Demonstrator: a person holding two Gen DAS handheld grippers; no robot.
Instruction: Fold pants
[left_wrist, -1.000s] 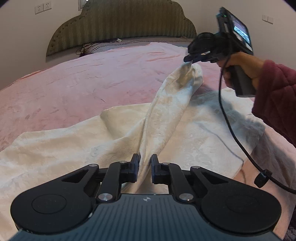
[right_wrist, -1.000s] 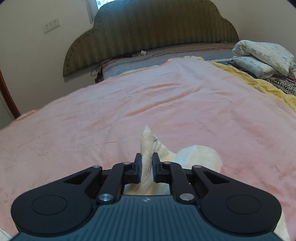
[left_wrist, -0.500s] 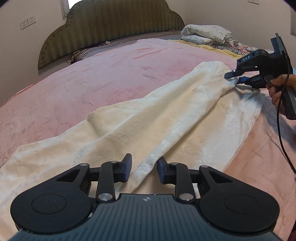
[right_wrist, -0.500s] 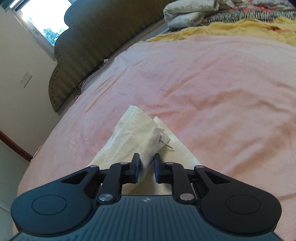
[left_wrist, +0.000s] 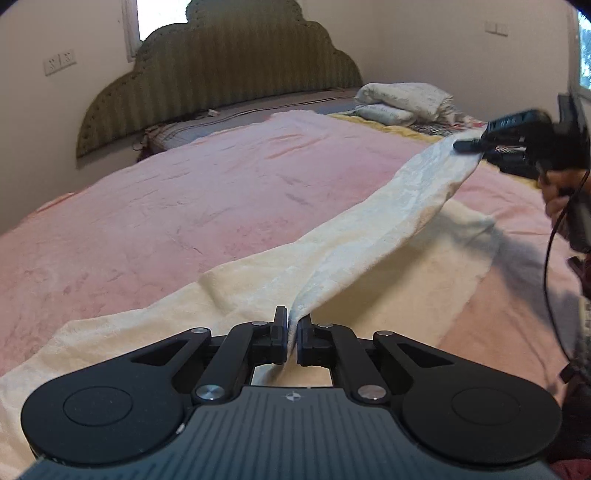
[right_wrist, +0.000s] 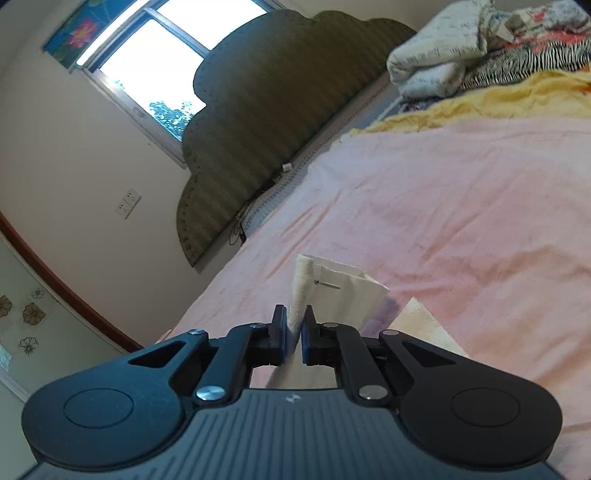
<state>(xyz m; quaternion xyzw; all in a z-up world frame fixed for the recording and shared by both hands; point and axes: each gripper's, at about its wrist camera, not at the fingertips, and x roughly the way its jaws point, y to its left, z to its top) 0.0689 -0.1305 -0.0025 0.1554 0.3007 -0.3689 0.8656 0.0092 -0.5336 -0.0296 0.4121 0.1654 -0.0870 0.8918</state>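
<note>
Left gripper (left_wrist: 291, 334): nearest in the left wrist view. Its jaws have just been closing and now they are closed on a fold of the pants, the cloth is pinched between the two pads.
Right gripper (right_wrist: 294, 334): nearest in the right wrist view, which is tilted. Its jaws have also just been closing and they now pinch the hem end of one pant leg. In the left wrist view this gripper (left_wrist: 466, 146) is at the far right, with blur, and a hand (left_wrist: 556, 192) holds its handle.
Pants (left_wrist: 369, 236): cream white, with a soft pattern. One leg is lifted and stretched in the air between the two grippers, from the near centre up to the far right. The other part lies flat on the blanket under it, and reaches the near left corner.
Hem (right_wrist: 343, 286): stands up just beyond the right gripper's pads, with a small tag pin on it.
Cable (left_wrist: 550, 258): black, hangs down from the right gripper.
Blanket (left_wrist: 166, 206): pink, covers the bed under the pants and beyond them.
Yellow cover (right_wrist: 498, 99): at the far edge of the blanket.
Folded bedding (left_wrist: 402, 98): white, lies farther on the right.
Headboard (left_wrist: 221, 77): olive green, striped, against the wall.
Window (right_wrist: 155, 62): bright, beside the headboard.
</note>
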